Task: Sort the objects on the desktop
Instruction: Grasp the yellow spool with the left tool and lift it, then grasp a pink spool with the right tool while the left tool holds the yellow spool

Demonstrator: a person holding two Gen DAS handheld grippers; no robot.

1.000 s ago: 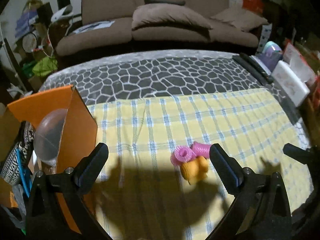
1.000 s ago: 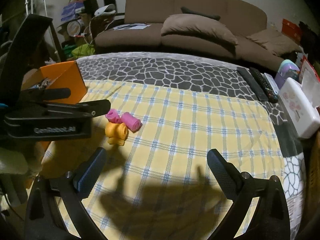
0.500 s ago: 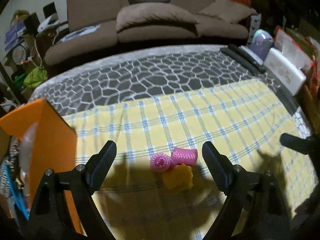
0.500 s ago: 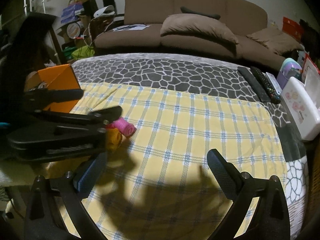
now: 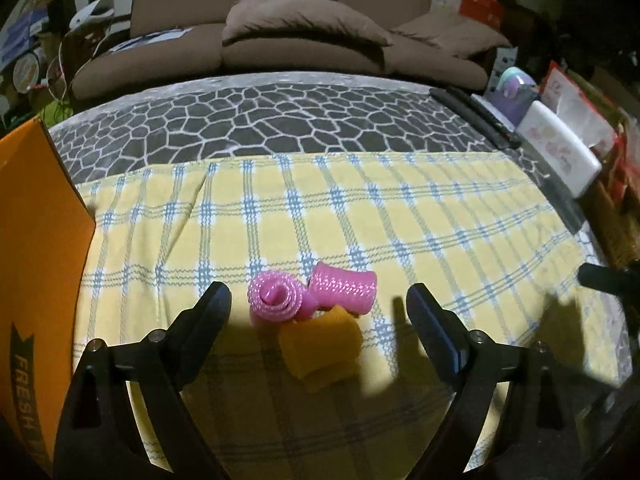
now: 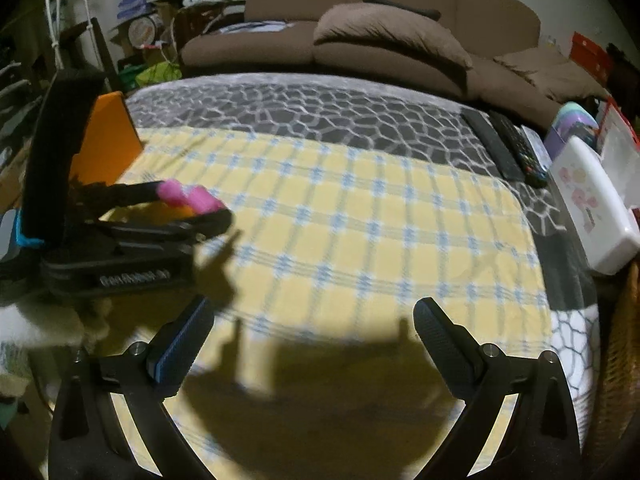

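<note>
Rolls first: from the left wrist, two pink rolls [image 5: 276, 298] [image 5: 344, 292] and one orange roll [image 5: 320, 350] sit touching near the yellow cloth's [image 5: 400, 220] front edge, framed by the left gripper [image 5: 318, 312], spread wide, probably lining up a grab. Orange box [image 5: 36, 240] waits at the left edge.

From the right wrist, the right gripper [image 6: 314, 340] hangs spread too, holding nothing, probably just keeping clear.

The left tool [image 5: 318, 300] is held low and level, jaws spread wide with nothing between the fingertips. The right tool [image 6: 314, 326] hovers alongside it, jaws equally wide.
</note>
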